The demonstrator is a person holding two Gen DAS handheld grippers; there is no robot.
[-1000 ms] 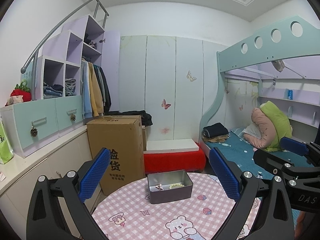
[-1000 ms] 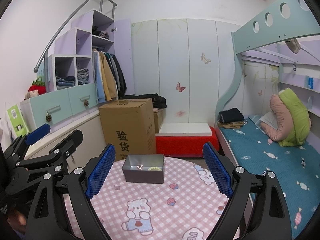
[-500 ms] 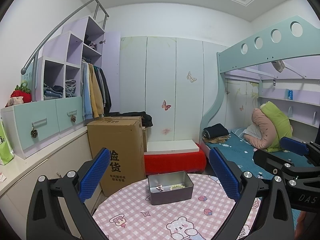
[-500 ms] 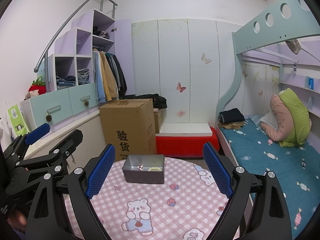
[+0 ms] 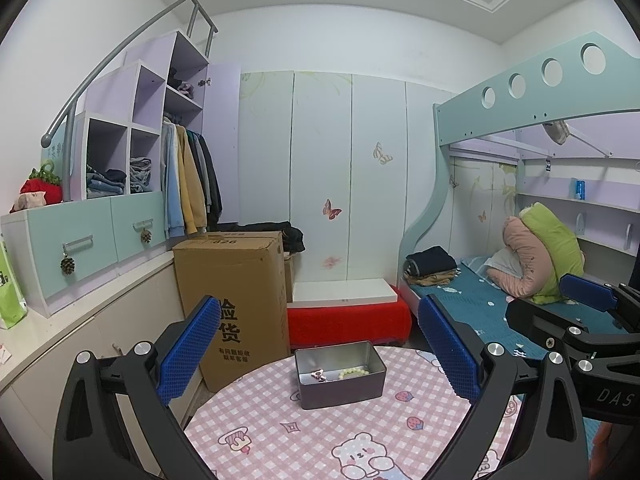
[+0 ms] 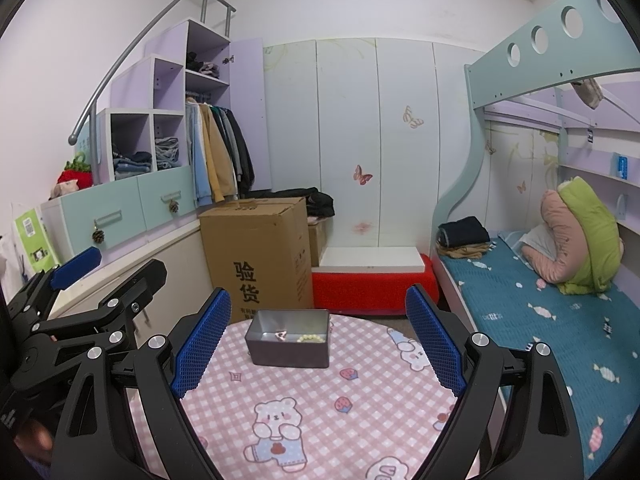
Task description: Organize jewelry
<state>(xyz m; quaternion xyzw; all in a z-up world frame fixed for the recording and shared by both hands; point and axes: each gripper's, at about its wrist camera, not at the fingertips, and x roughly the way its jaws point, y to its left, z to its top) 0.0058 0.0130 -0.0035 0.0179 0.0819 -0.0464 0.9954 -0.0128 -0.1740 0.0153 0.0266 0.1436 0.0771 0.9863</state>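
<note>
Left gripper (image 5: 320, 352): it is held up over the near part of the table. Its two blue fingers (image 5: 188, 350) stand wide apart. It holds nothing.

Box and left gripper: the tin box (image 5: 340, 374) sits ahead of the left gripper, seen in the gap between its fingers. It is well apart from them and touches neither one.

Right gripper (image 6: 318, 340): it is also up over the table, to the right of the left gripper. Its blue fingers (image 6: 434, 346) are spread wide too. Nothing is between them.

Box and right gripper: the box lies ahead of it as well, a little nearer its left finger, and does not touch either finger.

Table (image 6: 360, 404): it is round, with a pink checked cloth. The cloth has little bears and strawberries on it.

Tin box: it is a small grey metal box with four sides and an open top. It stands flat on the far part of the table.

Inside the box: a small pinkish trinket (image 5: 319, 376) lies on the left. A string of pale beads (image 5: 354, 372) lies just beside it on the right. I cannot tell what the trinket is; it is too small.

Behind the table: a tall brown cardboard box (image 5: 236, 300) stands on the floor to the left.
</note>
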